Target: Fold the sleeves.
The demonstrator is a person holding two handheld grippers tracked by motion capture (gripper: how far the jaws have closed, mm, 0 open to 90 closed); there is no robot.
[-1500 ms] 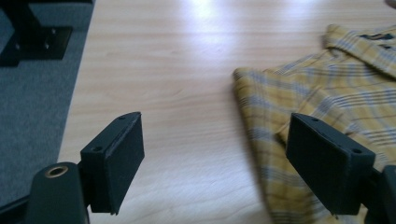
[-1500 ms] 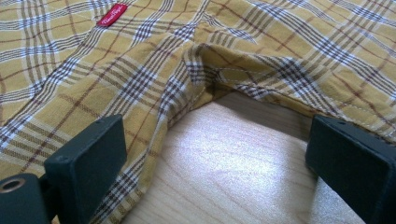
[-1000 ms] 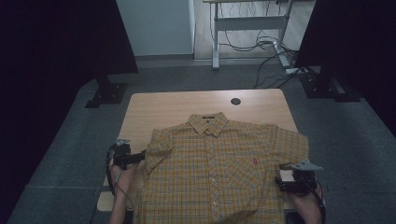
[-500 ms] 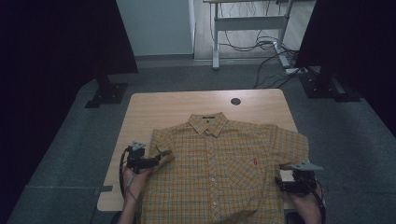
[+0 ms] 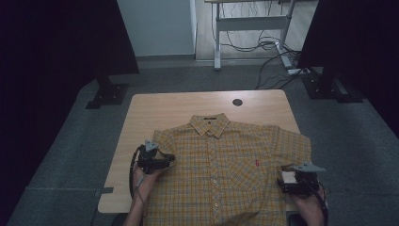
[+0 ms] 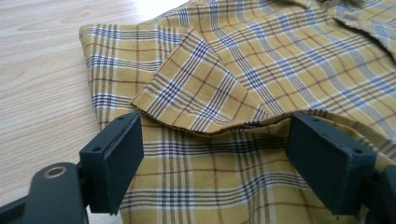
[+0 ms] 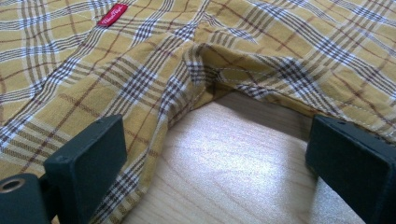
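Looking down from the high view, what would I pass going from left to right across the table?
Left gripper → collar of the plaid shirt → red tag → right gripper.

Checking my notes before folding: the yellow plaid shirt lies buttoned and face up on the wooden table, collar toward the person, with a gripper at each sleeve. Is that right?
Not quite: the collar points away from the person, toward the far edge of the table, as the high view shows. The rest holds: the shirt lies buttoned and face up, with the left gripper and the right gripper at its sleeves.
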